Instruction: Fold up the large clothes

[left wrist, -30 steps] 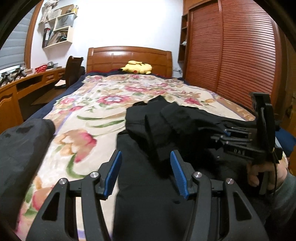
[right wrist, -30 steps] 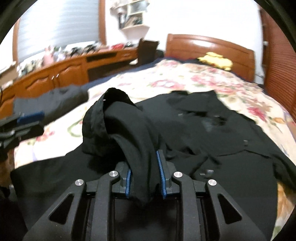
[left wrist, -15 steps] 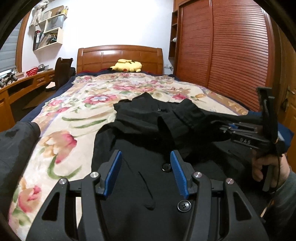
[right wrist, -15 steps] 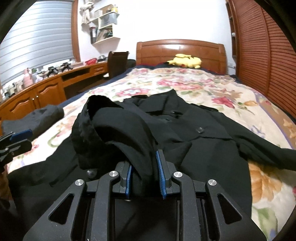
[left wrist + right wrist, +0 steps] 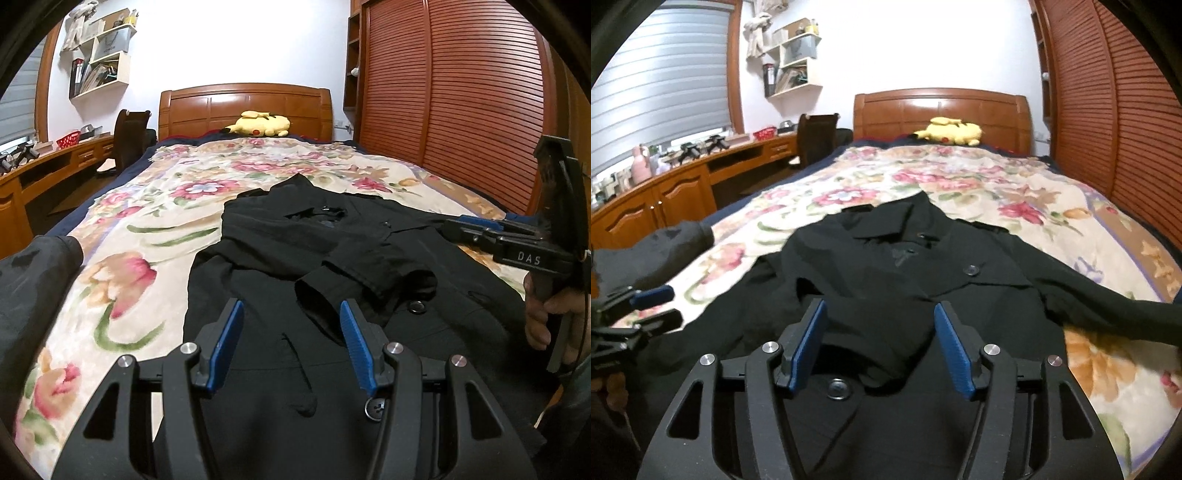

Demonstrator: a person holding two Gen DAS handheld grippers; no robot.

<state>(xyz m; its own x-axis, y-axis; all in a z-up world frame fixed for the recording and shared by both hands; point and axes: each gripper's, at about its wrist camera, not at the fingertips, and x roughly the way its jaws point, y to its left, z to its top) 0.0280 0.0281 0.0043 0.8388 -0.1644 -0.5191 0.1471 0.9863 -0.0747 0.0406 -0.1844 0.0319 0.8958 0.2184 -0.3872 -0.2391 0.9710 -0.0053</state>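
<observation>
Bedroom setting, folks: floral bedspread (image 5: 155,206) stretched over a bed with a wooden headboard (image 5: 243,107), louvred wardrobe doors (image 5: 461,110) running down one side and a long wooden desk (image 5: 676,192) down the other. Up by the headboard lies a yellow plush toy (image 5: 258,125), well apart from the action.

Centre stage is the black coat (image 5: 332,258), spread face up on the bedspread with its collar toward the headboard. One sleeve (image 5: 369,280) is folded across the chest, its cuff lying just above a front button (image 5: 416,306). The other sleeve (image 5: 1115,314) stretches out sideways over the flowers in the right wrist view.

Now the left gripper (image 5: 291,336): its blue-padded jaws stand apart, nothing pinched between them, hovering low over the coat's lower front. Through the gap you see only flat fabric lying beneath.

Over to the right gripper (image 5: 879,339), and its jaws are opening at this moment. The folded sleeve's cuff end (image 5: 871,332) sits between them, but the pads (image 5: 809,343) are clear of the cloth on both sides. In the left wrist view the same tool juts in from the right edge, a hand (image 5: 543,314) wrapped around its handle.

Off at the near left edge of the bed, a second dark garment (image 5: 33,280) lies bunched, apart from the coat.
</observation>
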